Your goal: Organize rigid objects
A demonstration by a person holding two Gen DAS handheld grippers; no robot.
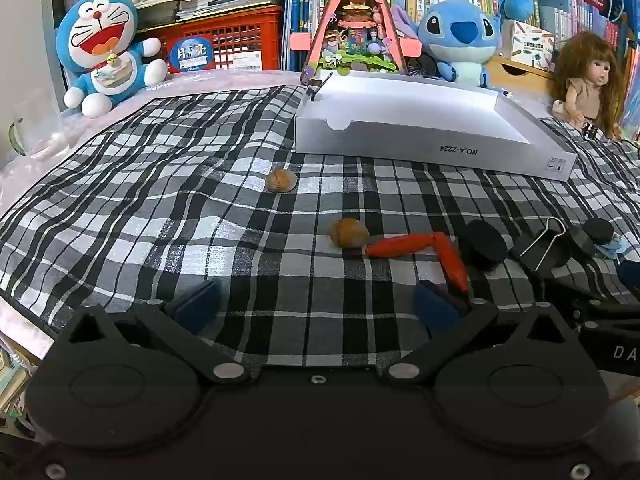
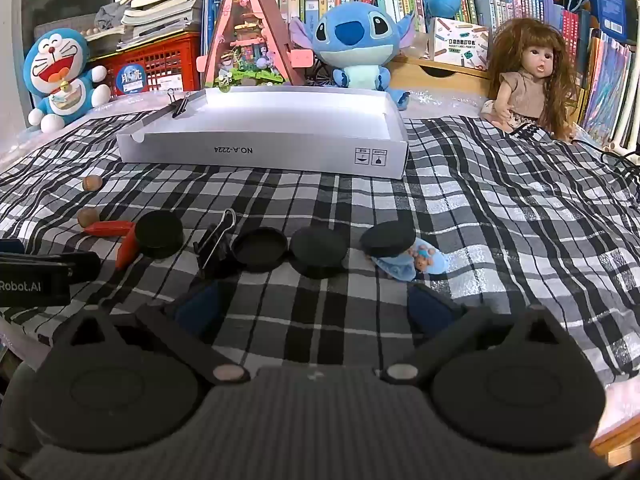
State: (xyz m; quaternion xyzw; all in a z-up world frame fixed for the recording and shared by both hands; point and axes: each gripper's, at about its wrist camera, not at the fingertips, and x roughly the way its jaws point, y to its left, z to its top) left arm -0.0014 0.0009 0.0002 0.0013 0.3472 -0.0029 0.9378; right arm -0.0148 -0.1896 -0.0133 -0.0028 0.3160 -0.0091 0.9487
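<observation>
1. The left tongs sit nearest, spread wide with nothing between the blue pads, low over the checked cloth.
2. The right tongs are likewise spread and empty over the same cloth.
3. Just past the left tongs lie two orange sticks that touch at one end and form an angle, with a brown nut touching the tip of one.
4. To the right of the sticks runs a loose row: a black lid, a black binder clip, three more black round lids, and a small blue toy touching the last lid.
5. A second nut lies alone farther back, well apart from the first.
6. Behind it stands a shallow white box, open on top, with another binder clip clamped on its left wall.
7. At the back, against the bookshelves, sit a blue cat plush, a pink triangular toy house, a blue alien plush and a long-haired doll.
</observation>
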